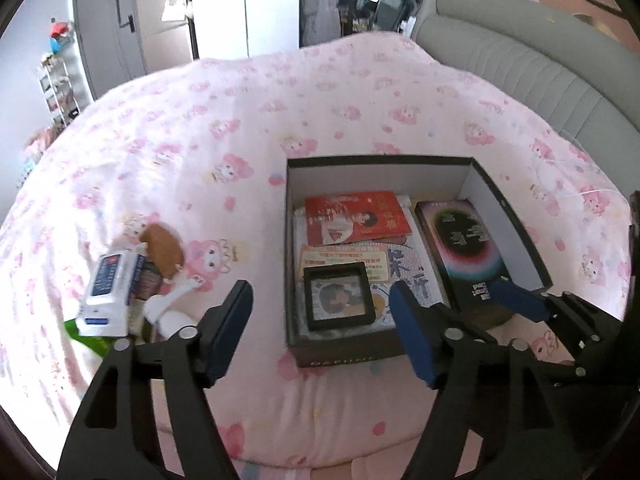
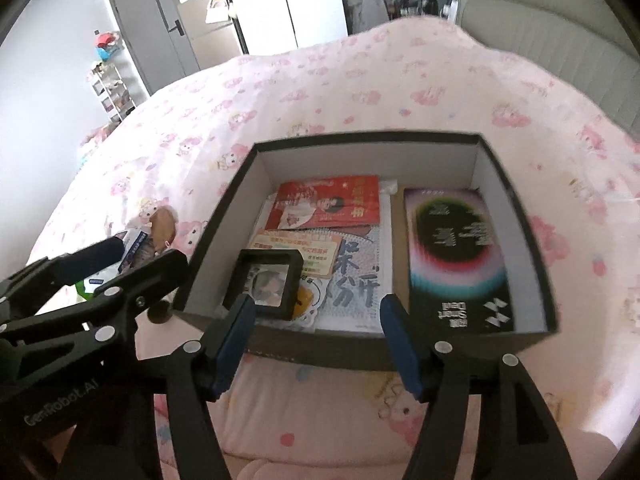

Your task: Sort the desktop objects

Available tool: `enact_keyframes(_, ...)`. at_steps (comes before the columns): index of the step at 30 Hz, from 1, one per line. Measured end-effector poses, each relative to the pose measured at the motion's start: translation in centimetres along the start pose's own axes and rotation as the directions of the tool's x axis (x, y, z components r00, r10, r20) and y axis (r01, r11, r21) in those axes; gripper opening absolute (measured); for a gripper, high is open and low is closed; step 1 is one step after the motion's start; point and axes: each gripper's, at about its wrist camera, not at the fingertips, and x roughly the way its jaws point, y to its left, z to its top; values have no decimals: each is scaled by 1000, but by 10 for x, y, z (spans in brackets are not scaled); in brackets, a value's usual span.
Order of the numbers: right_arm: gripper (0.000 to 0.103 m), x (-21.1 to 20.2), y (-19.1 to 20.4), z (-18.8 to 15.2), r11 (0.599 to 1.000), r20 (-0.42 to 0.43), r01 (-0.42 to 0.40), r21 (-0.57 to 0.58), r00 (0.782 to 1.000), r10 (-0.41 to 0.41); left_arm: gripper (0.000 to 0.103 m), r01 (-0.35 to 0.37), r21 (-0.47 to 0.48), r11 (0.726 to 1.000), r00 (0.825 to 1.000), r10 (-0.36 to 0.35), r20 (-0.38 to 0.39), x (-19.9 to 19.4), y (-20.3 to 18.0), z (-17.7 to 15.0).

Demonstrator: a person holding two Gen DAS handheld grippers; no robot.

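While both grippers (image 1: 320, 320) (image 2: 316, 326) gape empty, the framed picture (image 2: 270, 283) lies in the box (image 2: 224, 216) below.

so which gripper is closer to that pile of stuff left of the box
Left. The left gripper hangs open just right of the pile; the right gripper sits open over the box near edge, farther away.

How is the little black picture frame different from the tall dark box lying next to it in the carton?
The picture frame is small and square; the dark box is long and much larger. The picture frame shows a picture behind a clear window, while the dark box bears a round rainbow-edged print with white lettering. The picture frame sits atop papers at the left; the dark box lies along the right wall. Both lie flat inside the carton.
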Motion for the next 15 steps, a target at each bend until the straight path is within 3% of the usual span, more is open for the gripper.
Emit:
enact_keyframes(4,62,-34,13,-13,998,68,62,-1,996,-61,81,-22,-6,1000,999,22,35,-30,3,-11)
enact_keyframes(12,67,-67,23,-58,999,82,47,21,995,-49,100,15,-62,998,993,-7,121,-69,30,-71)
enact_keyframes(15,67,-63,28,-74,999,73,49,9,996,-50,100,7,-81,997,996,0,88,-62,43,-91)
